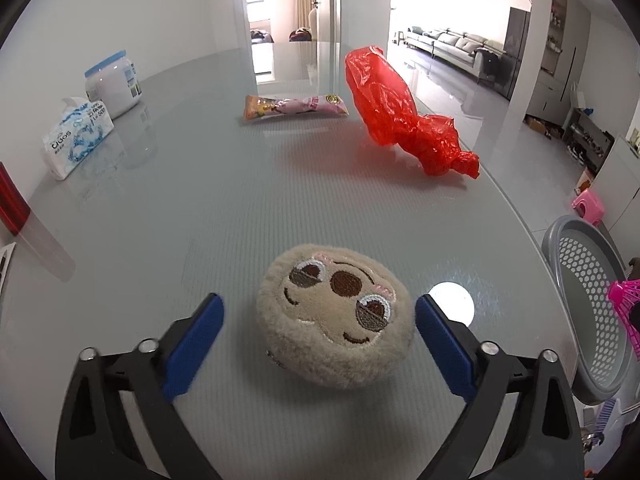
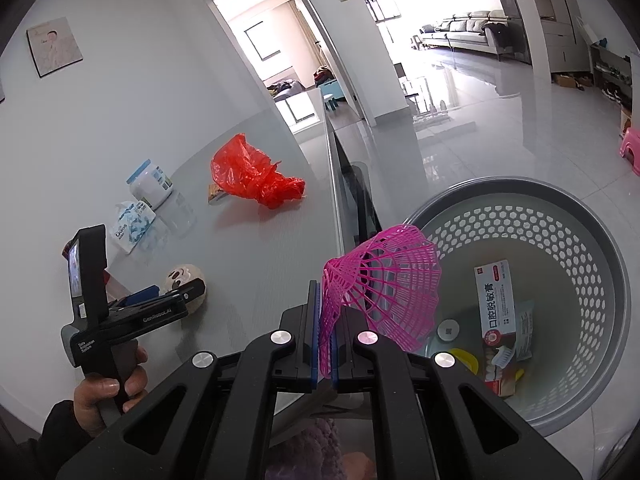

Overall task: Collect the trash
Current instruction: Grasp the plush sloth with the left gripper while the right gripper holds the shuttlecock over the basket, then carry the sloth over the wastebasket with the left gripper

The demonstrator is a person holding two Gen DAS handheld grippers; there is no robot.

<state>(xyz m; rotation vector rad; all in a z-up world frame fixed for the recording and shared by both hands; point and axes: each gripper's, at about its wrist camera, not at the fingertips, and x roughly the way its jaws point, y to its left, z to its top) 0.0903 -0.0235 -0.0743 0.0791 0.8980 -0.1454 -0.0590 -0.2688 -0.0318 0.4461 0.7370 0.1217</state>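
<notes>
Straddling a round plush face toy (image 1: 334,316), the left tool (image 1: 318,320) stands with its blue pads wide apart, one on each side of the toy with a gap showing on both sides, so nothing is gripped. The toy lies flat on the grey tabletop (image 1: 168,208), its embroidered face turned up. From the right wrist view the same left tool (image 2: 176,294) is seen side-on, held by a hand (image 2: 108,384) in a dark sleeve, its tip down at the toy (image 2: 186,278).

Farther back on the tabletop lie a crumpled red plastic bag (image 1: 396,116) and, just left of it, a pink and orange snack wrapper (image 1: 294,106). Near the left edge sit a soft pack of tissues (image 1: 76,136) and a white jar with a blue lid (image 1: 114,80), close together.

Off the tabletop's right edge, the right tool (image 2: 328,344) is clamped tight on a pink plastic mesh piece (image 2: 384,284), which fans out above a grey perforated waste basket (image 2: 576,240) on the floor. Inside the basket lie a toothpaste box (image 2: 494,316) and something yellow (image 2: 466,358) that I cannot make out.
</notes>
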